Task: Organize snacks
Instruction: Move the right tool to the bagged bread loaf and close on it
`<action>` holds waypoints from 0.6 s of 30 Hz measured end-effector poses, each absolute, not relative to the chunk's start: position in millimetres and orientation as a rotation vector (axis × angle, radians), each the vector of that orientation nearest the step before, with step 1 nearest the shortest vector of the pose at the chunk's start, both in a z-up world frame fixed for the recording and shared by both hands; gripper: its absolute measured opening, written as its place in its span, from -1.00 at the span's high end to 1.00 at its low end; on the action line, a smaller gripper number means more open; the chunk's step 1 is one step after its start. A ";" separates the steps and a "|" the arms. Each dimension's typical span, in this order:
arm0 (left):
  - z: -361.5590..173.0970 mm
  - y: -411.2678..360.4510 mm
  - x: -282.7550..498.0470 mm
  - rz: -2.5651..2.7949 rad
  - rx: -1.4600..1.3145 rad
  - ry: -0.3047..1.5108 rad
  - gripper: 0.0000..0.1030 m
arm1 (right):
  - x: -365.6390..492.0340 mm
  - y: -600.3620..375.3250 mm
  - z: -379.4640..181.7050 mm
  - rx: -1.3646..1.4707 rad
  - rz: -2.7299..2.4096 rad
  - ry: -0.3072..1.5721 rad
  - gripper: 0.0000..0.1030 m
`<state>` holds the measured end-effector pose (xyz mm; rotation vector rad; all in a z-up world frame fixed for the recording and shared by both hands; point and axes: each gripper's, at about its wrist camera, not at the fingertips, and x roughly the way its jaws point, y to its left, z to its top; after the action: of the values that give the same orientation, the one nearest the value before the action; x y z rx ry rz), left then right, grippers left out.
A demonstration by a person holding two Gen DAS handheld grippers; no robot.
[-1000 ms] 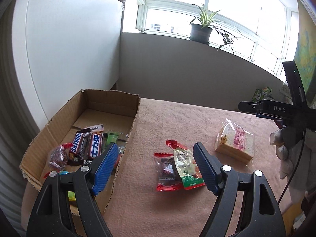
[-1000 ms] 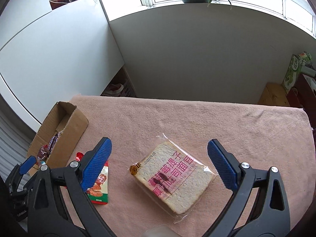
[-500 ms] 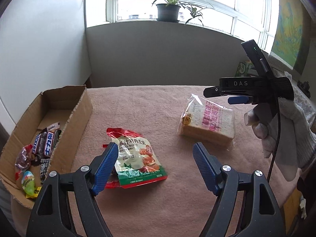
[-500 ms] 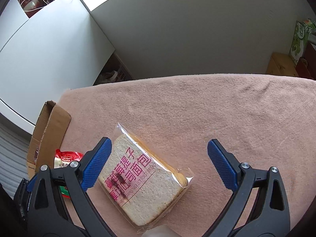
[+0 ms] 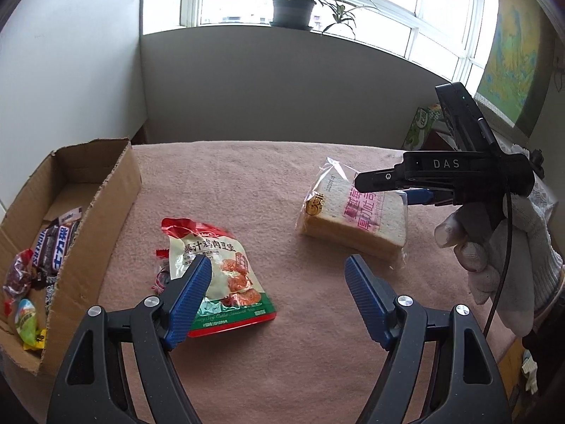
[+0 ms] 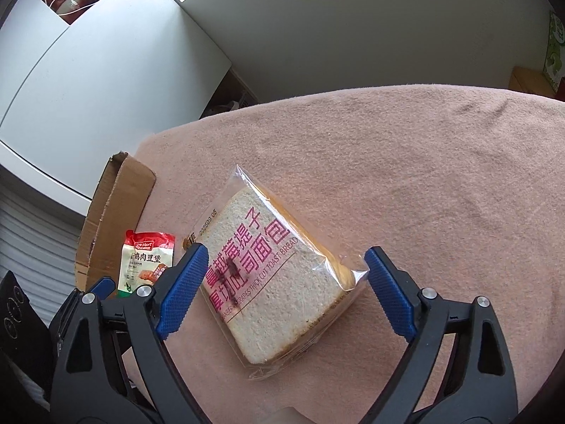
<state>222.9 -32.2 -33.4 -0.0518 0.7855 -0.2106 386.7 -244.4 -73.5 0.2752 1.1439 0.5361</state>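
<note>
A: How does the right hand-held gripper [image 6: 284, 282] stand?

B: Spread wide, jaws closing, with the bagged bread [image 6: 272, 279] between them. The blue pads [image 6: 183, 293] sit on either side of the bag; I see no squeeze on it, though whether the wrapper's edges are touched I cannot tell. The bread lies flat on the pink-covered worktop [image 6: 423, 162].

A: And the left hand-held gripper [image 5: 277, 300]?

B: Also spread, holding nothing. Its left pad hangs over the snack pouch [image 5: 219, 272], which lies at about 7 o'clock from the bread; a smaller red packet [image 5: 160, 279] peeks out beneath the pouch.

A: The box?

B: The cardboard box [image 5: 113, 205] stands at 9 o'clock of the pouch, at the worktop's edge, with chocolate bars [image 5: 54, 247] and wrapped sweets [image 5: 26, 319] inside. A gloved hand [image 5: 501, 247] carries the right tool.
</note>
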 end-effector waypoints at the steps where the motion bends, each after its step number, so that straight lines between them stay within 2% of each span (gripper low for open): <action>1: -33.9 -34.6 223.0 -0.215 -0.050 0.787 -0.52 | 383.1 -245.0 -73.4 0.282 0.550 1.149 -0.79; 7: -35.7 -43.4 224.7 -0.238 -0.040 0.795 -0.52 | 357.7 -241.0 -74.4 0.321 0.706 1.197 -0.78; 13: -39.4 -47.3 231.0 -0.271 -0.070 0.825 -0.52 | 350.5 -241.0 -72.5 0.287 0.667 1.169 -0.48; 18: -45.0 -57.2 238.1 -0.298 -0.086 0.854 -0.52 | 360.8 -246.4 -73.7 0.301 0.656 1.149 -0.44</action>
<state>238.1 -57.2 -45.0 -0.0857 0.8537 -0.2981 360.8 -246.4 -73.7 0.3012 1.1495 0.6560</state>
